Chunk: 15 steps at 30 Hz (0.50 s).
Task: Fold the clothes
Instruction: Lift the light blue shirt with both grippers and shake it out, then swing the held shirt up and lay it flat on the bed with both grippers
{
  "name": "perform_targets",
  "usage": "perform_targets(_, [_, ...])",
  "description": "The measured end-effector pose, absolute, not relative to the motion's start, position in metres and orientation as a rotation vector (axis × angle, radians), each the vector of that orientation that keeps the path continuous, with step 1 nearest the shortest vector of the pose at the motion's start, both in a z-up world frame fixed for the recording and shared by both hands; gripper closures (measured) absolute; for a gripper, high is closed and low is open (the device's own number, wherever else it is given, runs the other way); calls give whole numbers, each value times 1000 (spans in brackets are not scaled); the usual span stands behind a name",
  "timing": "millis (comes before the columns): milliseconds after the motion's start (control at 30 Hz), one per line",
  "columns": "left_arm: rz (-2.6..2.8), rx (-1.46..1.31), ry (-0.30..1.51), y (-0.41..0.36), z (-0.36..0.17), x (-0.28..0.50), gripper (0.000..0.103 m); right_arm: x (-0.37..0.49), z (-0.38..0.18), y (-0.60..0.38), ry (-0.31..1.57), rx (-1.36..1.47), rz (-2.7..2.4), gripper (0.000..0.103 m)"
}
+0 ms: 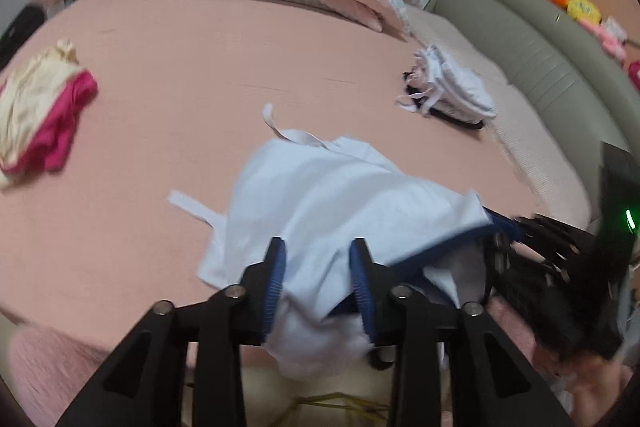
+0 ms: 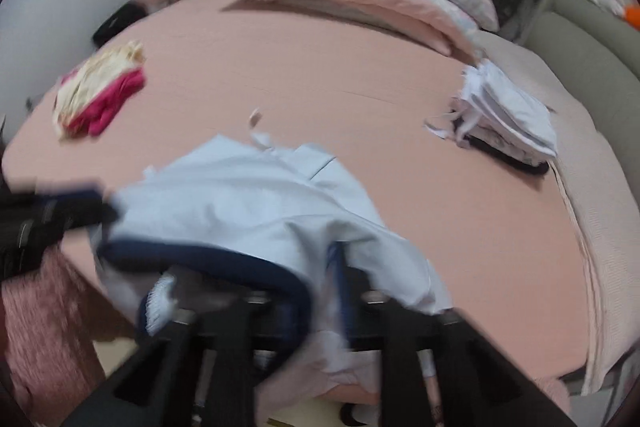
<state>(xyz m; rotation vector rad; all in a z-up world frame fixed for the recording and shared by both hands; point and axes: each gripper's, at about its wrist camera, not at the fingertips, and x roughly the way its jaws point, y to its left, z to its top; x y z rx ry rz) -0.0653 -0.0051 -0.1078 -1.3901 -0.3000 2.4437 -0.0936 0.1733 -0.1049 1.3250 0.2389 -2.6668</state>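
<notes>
pale-blue garment [image 1: 340, 195] — thin soft cloth, navy-trimmed, white ties, spread on bed [image 1: 180, 75] at near edge | left gripper [image 1: 318, 269]: jaws parted, hem loose between pads | right gripper [image 2: 340, 291]: jaws closed on cloth, blurred | risk: hem slides off edge — one-sided hold skews fold | folded stack [image 1: 452, 87] far right
</notes>
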Motion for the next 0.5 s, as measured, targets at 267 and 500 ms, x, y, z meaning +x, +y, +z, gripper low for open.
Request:
perform_targets(267, [2260, -1341, -486, 27, -102, -47, 48, -79, -51, 200, 78, 1077, -2829, 99])
perform_targets(500, [2594, -1398, -225, 44, -113, -81, 54, -78, -66, 210, 25, 1134, -2817, 99])
